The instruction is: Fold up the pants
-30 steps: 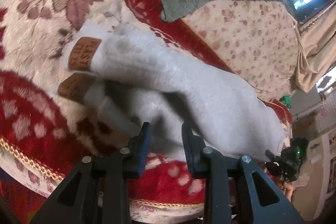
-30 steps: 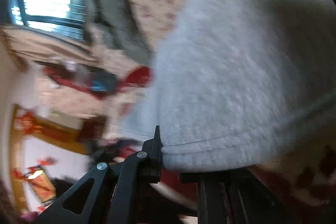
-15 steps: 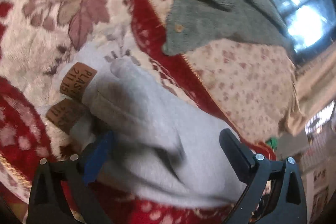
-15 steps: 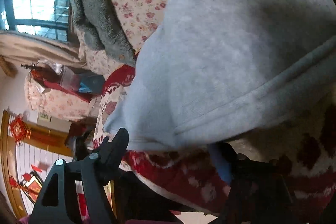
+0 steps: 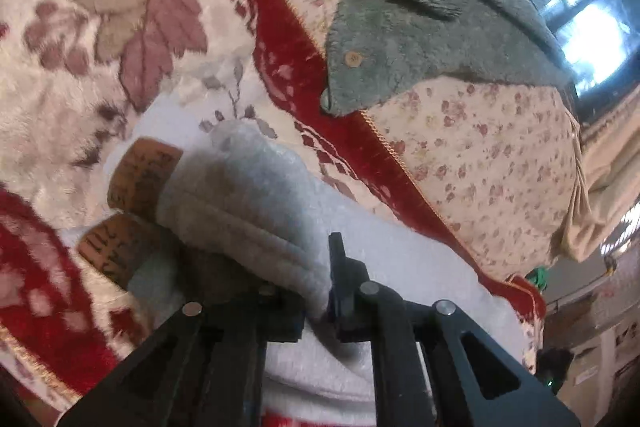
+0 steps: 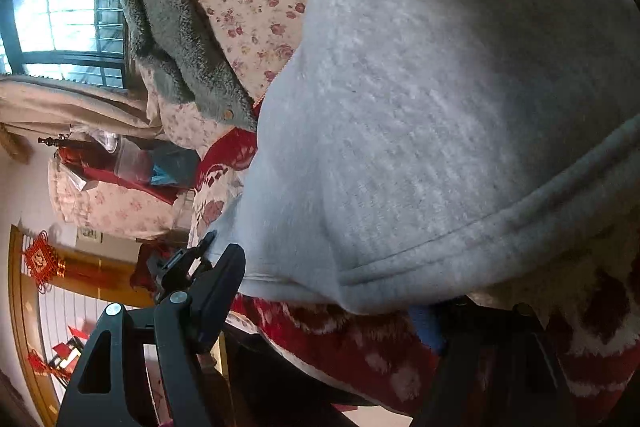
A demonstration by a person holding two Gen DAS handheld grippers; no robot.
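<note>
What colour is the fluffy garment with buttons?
Grey-green garment, clearest in the left wrist view.

Pale grey pants with tan patches – red-and-cream leaf-patterned blanket – grey-green fleece.

Light grey fleece pants, partly folded, bunched in layers on red floral blanket near its front edge; two brown leather patches at cuffs; thick hem seam showing.
</note>
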